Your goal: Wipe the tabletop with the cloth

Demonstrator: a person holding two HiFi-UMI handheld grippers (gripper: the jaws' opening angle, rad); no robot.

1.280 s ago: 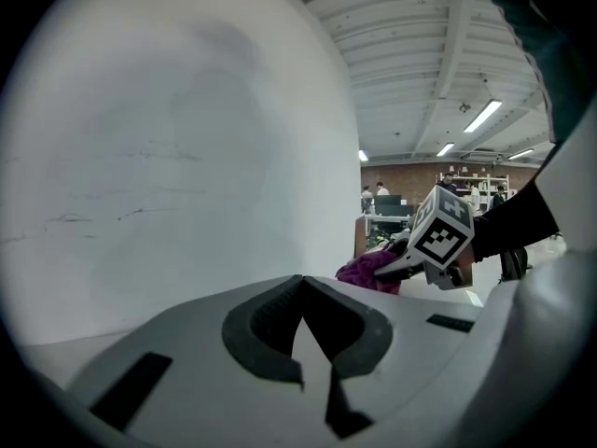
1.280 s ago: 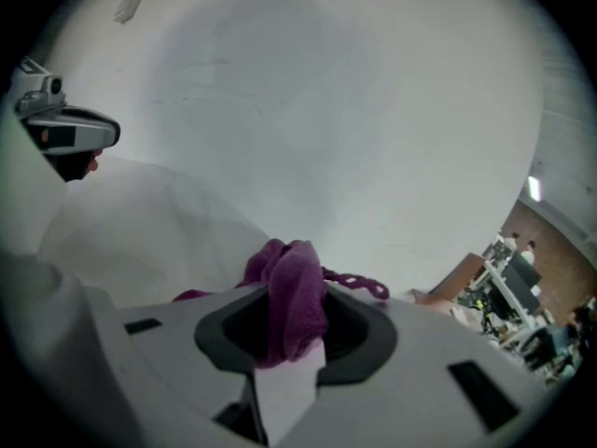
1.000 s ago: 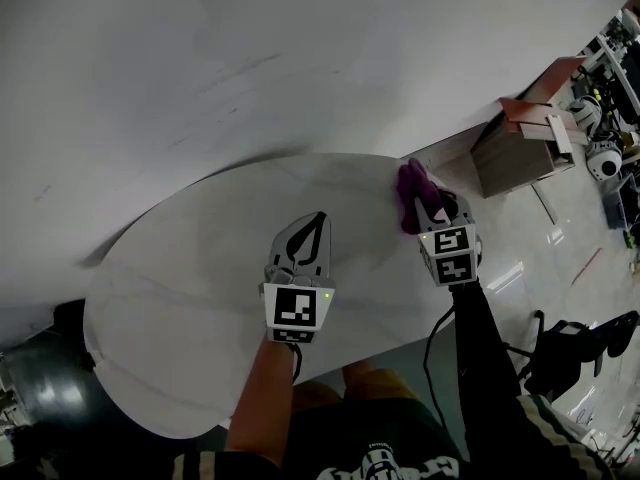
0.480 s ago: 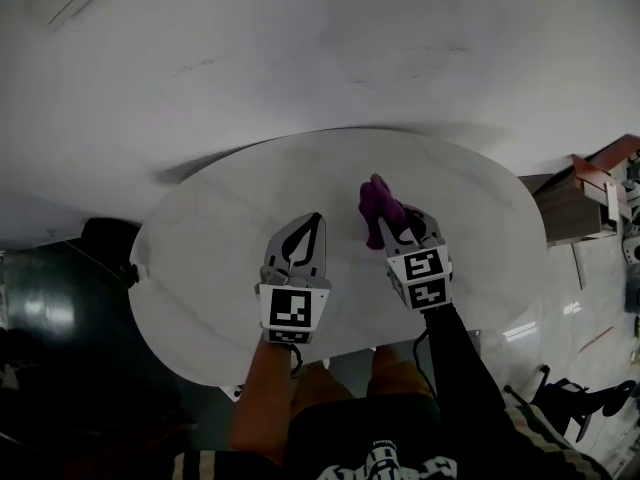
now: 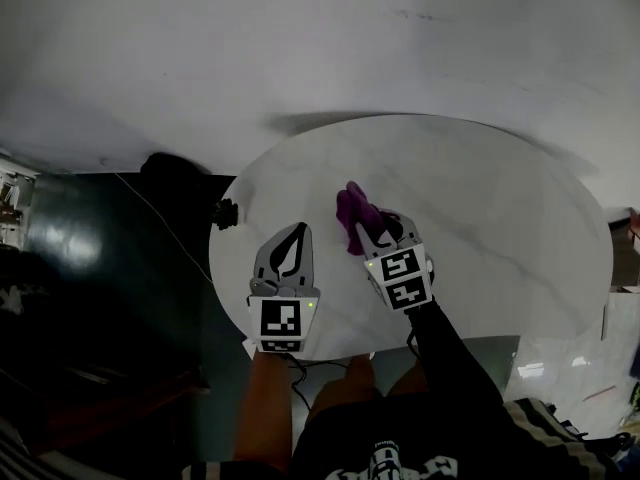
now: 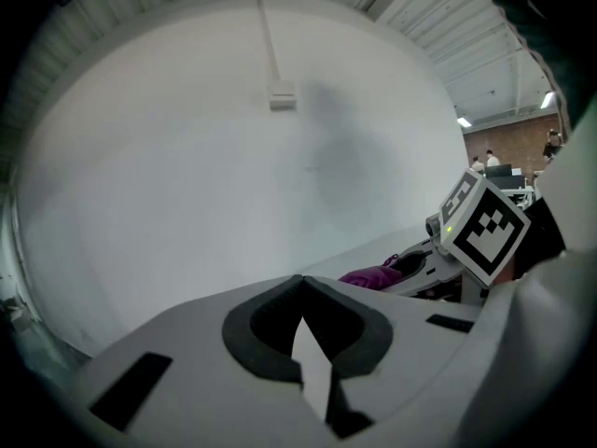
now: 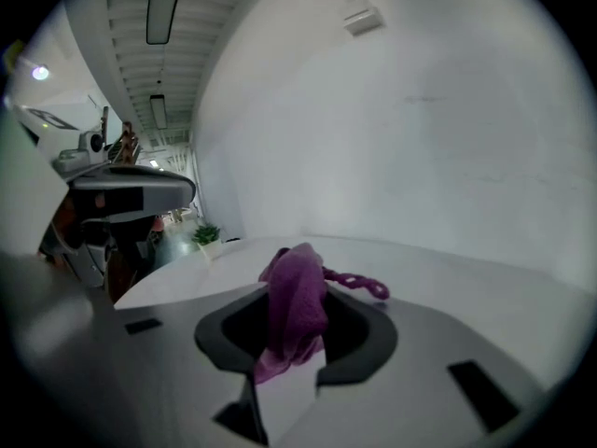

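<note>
Progress, left to right. Left gripper hovers over the near left part of the table. Its jaws are pressed together with nothing between them, so it plays no part in the wiping now.

Just right of it is the cloth, purple and bunched. It sits over the left-centre of the top, toward the near side. Right gripper has it clamped, jaws closed on the fabric. In the right gripper view the cloth stands up in a wad out of the jaws, and a thin strand trails ahead toward the tabletop. I can't tell whether the wad presses on the surface or rides just above it.

The top looks pale and marbled all over. I see no wet track, streak, crumbs or spill, so wiped ground can't be told from unwiped. My judgement: wiping is under way or about to be, near the left-centre. The whole wide stretch to the right and the far edge may be left to cover. With the cloth so bunched, each pass likely covers little.

Containers: only one that I can find, a small pot at the table's left edge, holding a little green plant. It stands well apart from the cloth.
</note>
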